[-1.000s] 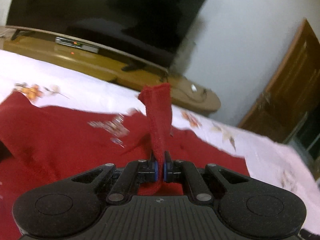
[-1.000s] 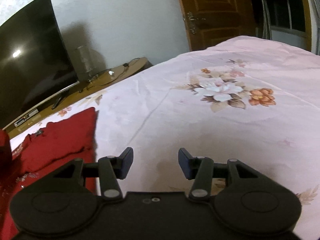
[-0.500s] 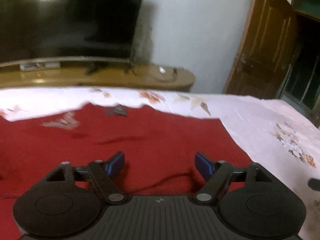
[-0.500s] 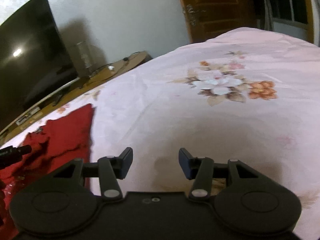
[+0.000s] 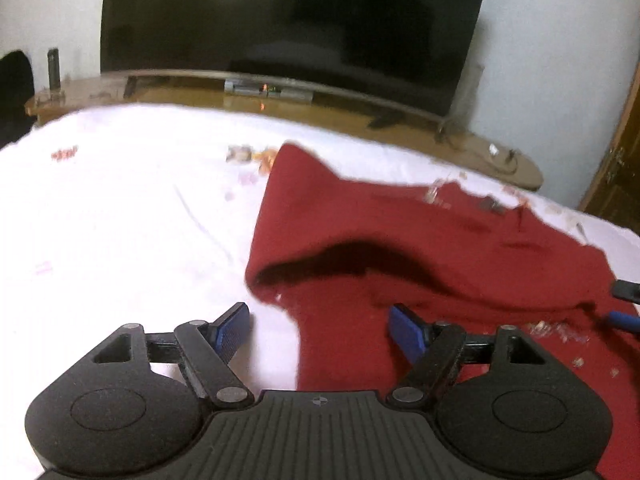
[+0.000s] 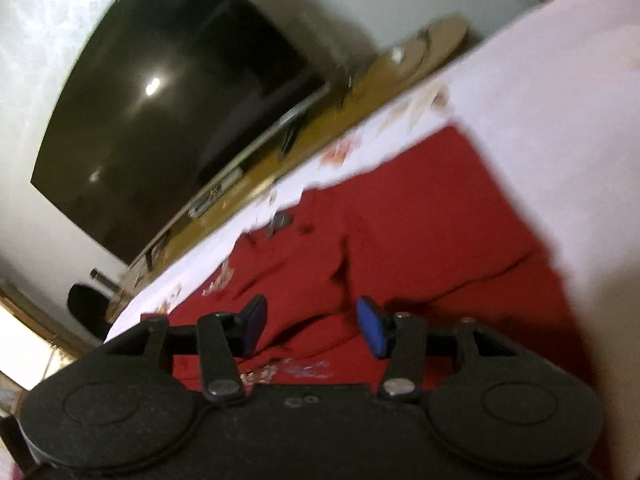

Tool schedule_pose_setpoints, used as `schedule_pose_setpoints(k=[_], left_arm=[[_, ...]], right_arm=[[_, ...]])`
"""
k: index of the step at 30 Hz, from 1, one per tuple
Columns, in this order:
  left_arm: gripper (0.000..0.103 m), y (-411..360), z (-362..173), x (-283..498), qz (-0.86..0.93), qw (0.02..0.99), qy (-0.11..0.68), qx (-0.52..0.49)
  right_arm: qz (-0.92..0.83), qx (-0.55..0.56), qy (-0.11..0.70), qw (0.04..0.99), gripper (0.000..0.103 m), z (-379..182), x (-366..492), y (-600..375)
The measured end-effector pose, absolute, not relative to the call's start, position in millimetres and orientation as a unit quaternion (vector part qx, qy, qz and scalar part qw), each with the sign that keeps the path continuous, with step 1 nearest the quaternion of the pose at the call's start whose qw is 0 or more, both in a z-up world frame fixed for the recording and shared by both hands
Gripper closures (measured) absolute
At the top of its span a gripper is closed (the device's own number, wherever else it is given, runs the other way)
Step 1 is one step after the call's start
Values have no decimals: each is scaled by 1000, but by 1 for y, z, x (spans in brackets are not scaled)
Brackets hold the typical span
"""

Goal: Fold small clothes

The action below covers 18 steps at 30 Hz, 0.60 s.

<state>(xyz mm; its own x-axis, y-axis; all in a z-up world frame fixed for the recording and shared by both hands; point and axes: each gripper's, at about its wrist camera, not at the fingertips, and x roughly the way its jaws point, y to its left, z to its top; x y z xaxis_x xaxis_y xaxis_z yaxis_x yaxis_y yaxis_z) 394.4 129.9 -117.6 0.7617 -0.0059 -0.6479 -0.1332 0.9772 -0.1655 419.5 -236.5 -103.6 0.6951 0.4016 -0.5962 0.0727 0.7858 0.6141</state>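
Released since earlier: one red garment (image 5: 420, 248), two grippers (image 5: 320, 332) (image 6: 312, 326) agape.

red garment (image 5: 420, 248) blurred, cut off at right edge

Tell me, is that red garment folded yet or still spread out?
Partly folded. One flap of the red garment lies turned over onto itself, with a dark shadowed crease beneath; the rest lies spread on the bedsheet.

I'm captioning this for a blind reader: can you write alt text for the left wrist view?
The left claw hangs open above the edge of a red garment spread on a white floral bedsheet. A dark television stands on a wooden stand behind the bed.
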Motion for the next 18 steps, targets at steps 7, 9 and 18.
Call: schedule_pose_setpoints(k=[7, 9, 18], left_arm=[[27, 127, -128, 401, 21, 935, 342, -86], [42, 139, -124, 398, 17, 936, 333, -111], [72, 151, -131, 412, 7, 933, 344, -103]], right_arm=[[77, 305, 396, 863, 69, -114, 446, -210], [73, 283, 401, 868, 95, -113, 449, -207], [69, 170, 326, 927, 97, -67, 441, -207]])
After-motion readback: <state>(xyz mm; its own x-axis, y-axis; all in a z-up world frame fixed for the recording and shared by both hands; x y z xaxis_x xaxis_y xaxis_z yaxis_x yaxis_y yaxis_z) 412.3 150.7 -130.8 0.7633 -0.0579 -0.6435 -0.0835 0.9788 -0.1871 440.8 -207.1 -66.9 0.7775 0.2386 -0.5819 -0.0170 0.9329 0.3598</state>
